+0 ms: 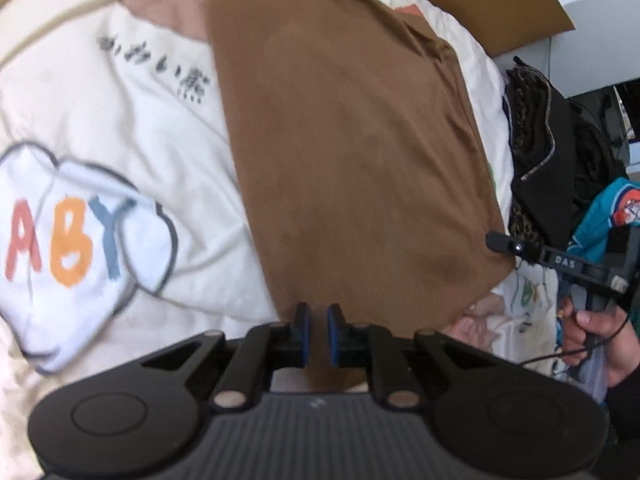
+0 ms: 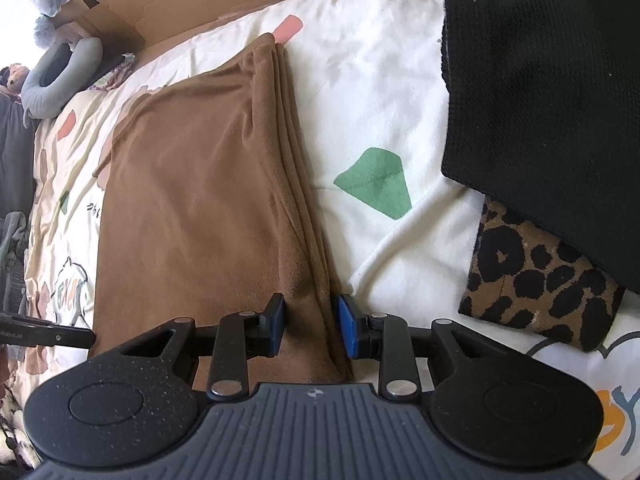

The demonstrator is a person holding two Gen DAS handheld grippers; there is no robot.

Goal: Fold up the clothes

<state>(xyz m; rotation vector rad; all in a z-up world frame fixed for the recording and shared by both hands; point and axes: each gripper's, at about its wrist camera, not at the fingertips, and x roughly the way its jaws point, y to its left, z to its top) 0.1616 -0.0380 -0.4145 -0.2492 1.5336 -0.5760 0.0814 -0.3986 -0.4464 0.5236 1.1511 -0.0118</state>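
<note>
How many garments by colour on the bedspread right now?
Brown: 1, the folded brown garment
Black: 1, the black garment
Leopard print: 1, the leopard-print piece, partly under the black one
Teal: 1, the teal garment at the bed's edge
Total: 4

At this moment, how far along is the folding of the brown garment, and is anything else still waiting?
Done: the brown garment already lies as a layered rectangle on the printed blanket. In hand: the left gripper is nearly shut over its near edge, and the right gripper straddles the stacked edge at its corner; whether either pinches cloth is unclear. Left: probably one more fold. The black garment and leopard-print piece lie beside it; their state is unclear.
</note>
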